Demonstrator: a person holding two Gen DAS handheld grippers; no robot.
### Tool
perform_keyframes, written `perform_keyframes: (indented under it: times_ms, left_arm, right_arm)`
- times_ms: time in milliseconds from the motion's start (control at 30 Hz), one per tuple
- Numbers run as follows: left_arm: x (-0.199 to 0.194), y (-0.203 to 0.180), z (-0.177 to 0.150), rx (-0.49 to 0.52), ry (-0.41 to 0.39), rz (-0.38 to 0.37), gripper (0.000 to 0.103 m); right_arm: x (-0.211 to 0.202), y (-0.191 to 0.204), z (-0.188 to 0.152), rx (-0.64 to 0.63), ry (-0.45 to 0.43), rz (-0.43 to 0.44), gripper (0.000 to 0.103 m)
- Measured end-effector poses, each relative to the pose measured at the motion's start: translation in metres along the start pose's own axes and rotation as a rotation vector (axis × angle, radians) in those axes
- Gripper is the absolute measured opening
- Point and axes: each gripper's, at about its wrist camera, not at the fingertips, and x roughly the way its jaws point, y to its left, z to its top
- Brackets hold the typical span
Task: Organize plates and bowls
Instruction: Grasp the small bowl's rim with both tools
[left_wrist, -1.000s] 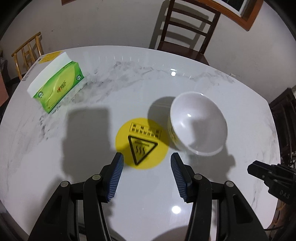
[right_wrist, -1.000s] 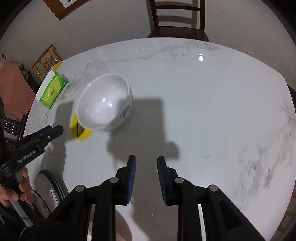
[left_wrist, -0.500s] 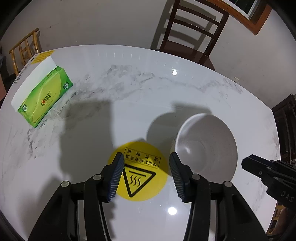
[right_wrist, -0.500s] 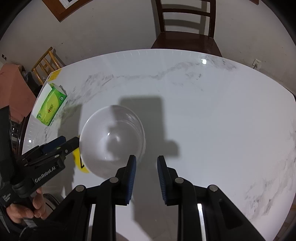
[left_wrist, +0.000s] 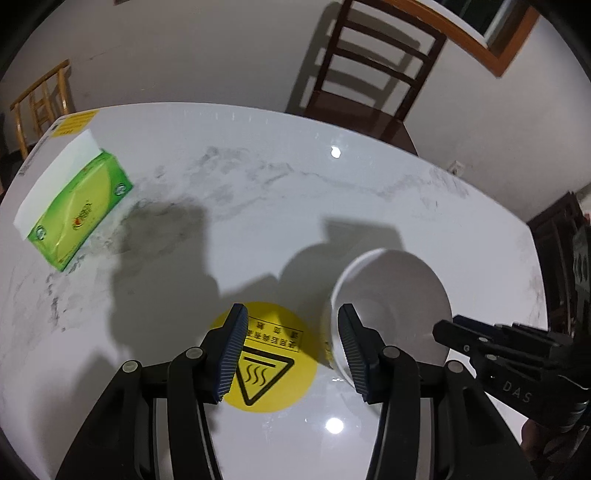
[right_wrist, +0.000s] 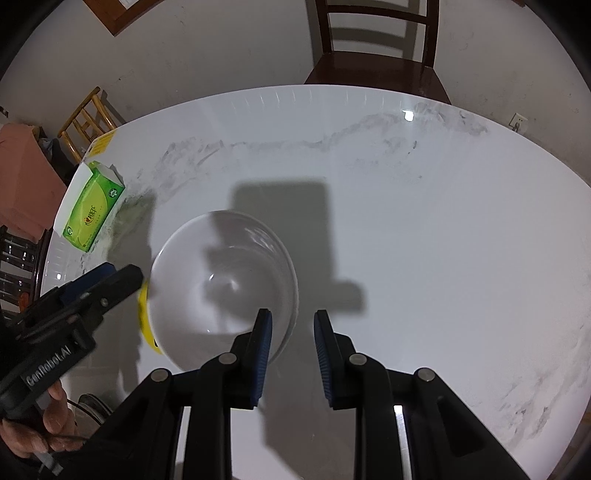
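Note:
A white bowl (left_wrist: 395, 295) stands upright on the white marble table (left_wrist: 295, 206), just right of a round yellow warning sticker (left_wrist: 269, 362). My left gripper (left_wrist: 291, 343) is open above the sticker, its right finger at the bowl's left rim. In the right wrist view the bowl (right_wrist: 218, 291) lies low left of centre. My right gripper (right_wrist: 291, 332) is open, its left finger over the bowl's right rim and its right finger outside it. The right gripper's tip (left_wrist: 465, 336) shows in the left wrist view, the left gripper's tip (right_wrist: 107, 280) in the right wrist view.
A green tissue box (left_wrist: 74, 206) lies at the table's left side, also in the right wrist view (right_wrist: 92, 210). A dark wooden chair (left_wrist: 369, 66) stands behind the far edge. A bamboo chair (left_wrist: 40, 99) stands at the far left.
Both grippers moved closer to the bowl. The right gripper's fingers now straddle its right rim and the left gripper's right finger has reached its left rim. The bowl has not moved.

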Motion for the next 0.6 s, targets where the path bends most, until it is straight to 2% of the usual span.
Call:
perform_keyframes:
  times_ms: [300, 500, 600]
  left_arm:
    - [0.027, -0.01, -0.007, 0.014, 0.076, 0.022, 0.038]
    - [0.038, -0.012, -0.011, -0.01, 0.097, -0.018, 0.025]
    - [0.04, -0.013, -0.013, -0.017, 0.104, -0.06, 0.013]
  right_arm:
    - [0.012, 0.003, 0.002, 0.007, 0.021, -0.008, 0.024]
    - [0.02, 0.007, 0.0, 0.001, 0.026, -0.013, 0.024]
    - [0.021, 0.007, -0.001, 0.006, 0.02, -0.012, 0.023]
